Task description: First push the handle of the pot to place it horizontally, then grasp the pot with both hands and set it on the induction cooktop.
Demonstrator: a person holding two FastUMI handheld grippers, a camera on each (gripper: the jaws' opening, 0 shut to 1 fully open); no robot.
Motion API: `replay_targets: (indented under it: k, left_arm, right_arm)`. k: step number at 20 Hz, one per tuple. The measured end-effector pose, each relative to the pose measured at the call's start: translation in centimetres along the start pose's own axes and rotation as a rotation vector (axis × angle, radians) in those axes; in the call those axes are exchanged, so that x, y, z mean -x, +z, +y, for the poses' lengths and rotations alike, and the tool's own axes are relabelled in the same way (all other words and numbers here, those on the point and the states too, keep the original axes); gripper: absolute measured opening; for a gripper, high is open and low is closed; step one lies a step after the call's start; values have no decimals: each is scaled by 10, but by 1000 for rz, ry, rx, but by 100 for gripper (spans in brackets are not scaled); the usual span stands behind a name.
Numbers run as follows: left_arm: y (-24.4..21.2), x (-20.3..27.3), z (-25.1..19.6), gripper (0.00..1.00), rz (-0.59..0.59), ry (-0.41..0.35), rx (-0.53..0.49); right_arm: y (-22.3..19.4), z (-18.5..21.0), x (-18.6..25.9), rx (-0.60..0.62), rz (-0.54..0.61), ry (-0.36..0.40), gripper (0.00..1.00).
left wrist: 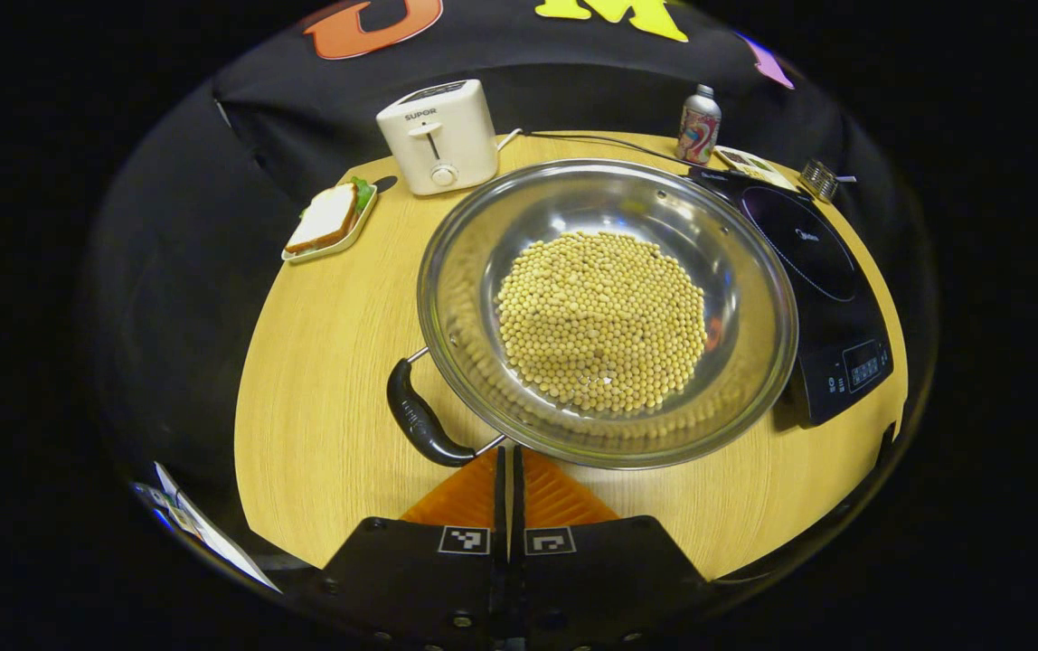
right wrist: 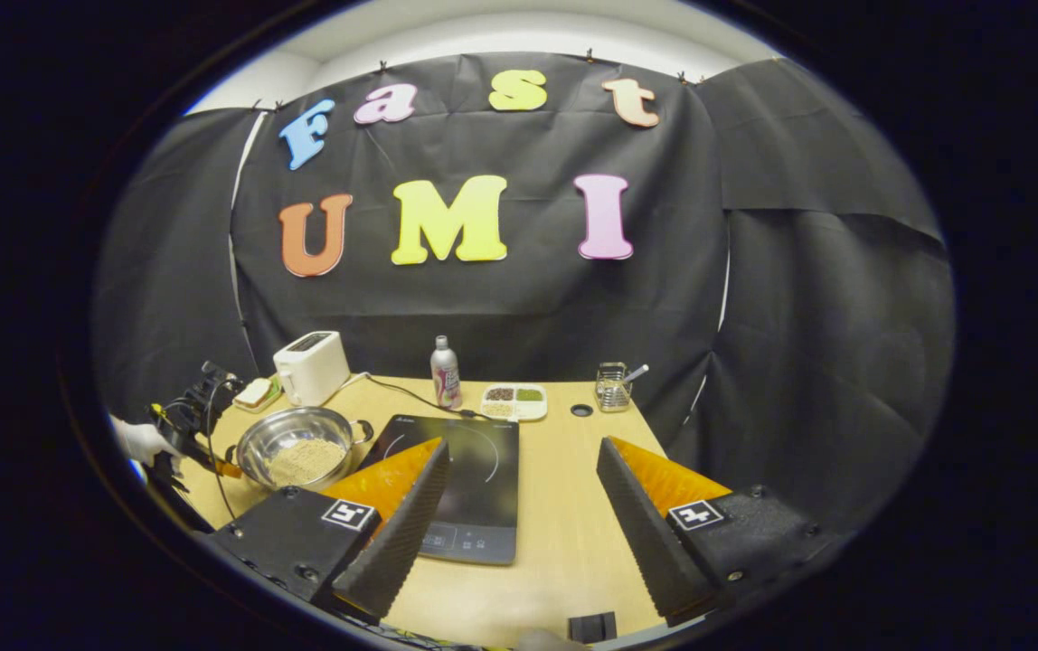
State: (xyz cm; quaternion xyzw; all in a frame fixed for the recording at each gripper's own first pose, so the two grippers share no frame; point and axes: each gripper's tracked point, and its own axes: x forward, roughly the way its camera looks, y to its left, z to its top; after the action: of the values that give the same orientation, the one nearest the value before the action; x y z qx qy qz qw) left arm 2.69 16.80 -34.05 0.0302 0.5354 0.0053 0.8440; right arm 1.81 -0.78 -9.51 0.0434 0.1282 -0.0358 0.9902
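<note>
The pot (left wrist: 607,312), a wide steel vessel holding a heap of pale round beans (left wrist: 601,320), was seen on the wooden tabletop (left wrist: 320,380), just beside the induction cooktop (left wrist: 813,289) and not on it. A black handle (left wrist: 418,418) stood out from the near rim of the pot, with the tips of the left tongs (left wrist: 510,470) pressed together just beside that handle and close to the rim; nothing was held between them. Beyond the pot, a white toaster (left wrist: 440,136) was placed, with a sandwich on a small tray (left wrist: 329,221) beside it, and a can (left wrist: 698,125) was set farther along behind the pot. In the right gripper view, the right tongs (right wrist: 523,493) were held wide apart above the tabletop, with the cooktop lying partly between their fingers and the pot well off to one side. Next to the pot in that view, a gloved hand (right wrist: 144,443) was seen holding the other gripper. Behind the cooktop, a compartment dish (right wrist: 514,401) and a wire holder (right wrist: 611,387) were found.
</note>
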Motion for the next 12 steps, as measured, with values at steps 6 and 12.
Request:
replay_targets:
  k: [6,12]
  left_arm:
    - [11,-7,18,0,-2,31,5]
    - [18,-14,36,0,1,54,50]
  right_arm:
    - [1,-4,-4,4,11,-19,100]
    - [5,3,-7,14,13,-13,100]
